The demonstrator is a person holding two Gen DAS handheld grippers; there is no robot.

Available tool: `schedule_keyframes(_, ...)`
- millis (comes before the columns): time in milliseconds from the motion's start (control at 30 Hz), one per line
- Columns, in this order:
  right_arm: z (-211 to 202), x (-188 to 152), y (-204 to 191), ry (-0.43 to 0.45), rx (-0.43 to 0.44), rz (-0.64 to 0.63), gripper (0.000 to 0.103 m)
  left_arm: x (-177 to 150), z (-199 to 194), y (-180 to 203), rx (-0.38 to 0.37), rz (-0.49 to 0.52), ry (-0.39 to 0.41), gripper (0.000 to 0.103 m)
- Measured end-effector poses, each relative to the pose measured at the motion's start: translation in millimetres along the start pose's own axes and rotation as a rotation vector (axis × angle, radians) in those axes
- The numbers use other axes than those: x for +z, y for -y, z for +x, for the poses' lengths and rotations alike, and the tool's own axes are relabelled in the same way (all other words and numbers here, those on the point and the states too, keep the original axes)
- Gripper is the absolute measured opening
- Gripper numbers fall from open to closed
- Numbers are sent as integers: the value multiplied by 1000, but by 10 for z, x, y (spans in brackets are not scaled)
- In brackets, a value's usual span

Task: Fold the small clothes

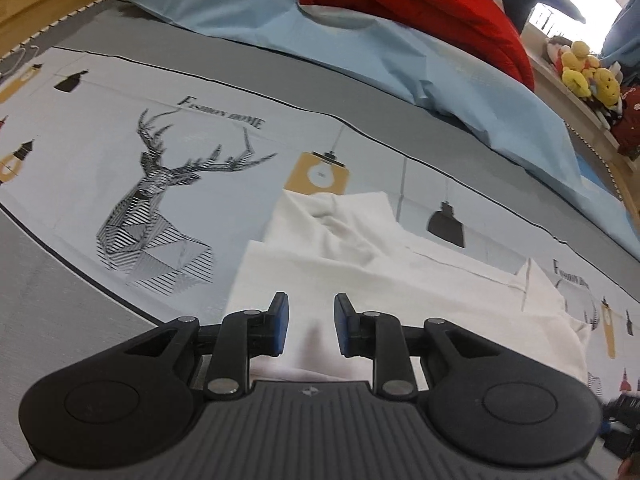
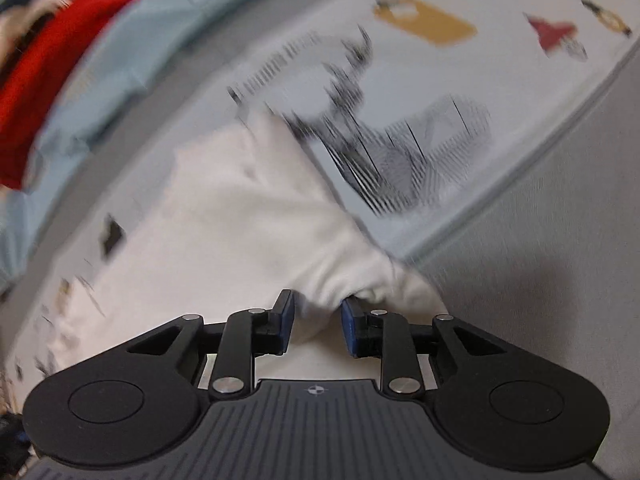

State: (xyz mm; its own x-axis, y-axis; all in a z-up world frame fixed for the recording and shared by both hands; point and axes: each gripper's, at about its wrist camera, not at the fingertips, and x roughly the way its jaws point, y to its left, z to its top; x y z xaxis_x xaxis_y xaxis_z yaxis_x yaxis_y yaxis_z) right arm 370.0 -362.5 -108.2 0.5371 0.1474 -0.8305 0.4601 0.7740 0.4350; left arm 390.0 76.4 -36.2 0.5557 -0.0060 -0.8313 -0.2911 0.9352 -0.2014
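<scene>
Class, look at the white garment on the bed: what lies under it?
The white garment lies on a printed bedsheet with deer and lamp pictures. Whatever print sits directly beneath the cloth is covered.

- A small white cotton garment [image 1: 360,256] lies partly folded on the grey bedsheet printed with a striped deer head [image 1: 152,200].
- Its layers are rumpled and overlapping, just right of the deer head.
- One corner [image 2: 376,280] is bunched and puckered.
</scene>
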Motion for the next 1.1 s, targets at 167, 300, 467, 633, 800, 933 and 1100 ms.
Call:
schedule_keyframes(167, -82, 194, 5, 100, 80, -29, 28, -17, 27, 43, -17, -2, -11, 29)
schedule_keyframes(300, -9, 264, 89, 73, 114, 31, 28, 0, 32, 12, -22, -21, -13, 29)
schedule_keyframes(467, -56, 291, -146, -79, 91, -114, 28, 16, 39, -16, -36, -42, -21, 29)
schedule_keyframes(633, -224, 259, -233, -51, 101, -172, 28, 19, 53, 6, -42, -48, -26, 30)
schedule_keyframes(800, -279, 311, -99, 29, 139, -52, 28, 0, 63, 56, -49, -43, -28, 30)
schedule_keyframes(933, -284, 306, -162, 149, 171, -129, 27, -16, 81, 84, -49, -40, -32, 30)
schedule_keyframes(1100, 247, 181, 163, -102, -12, -26, 21, -20, 96, 83, -54, -43, -36, 30)
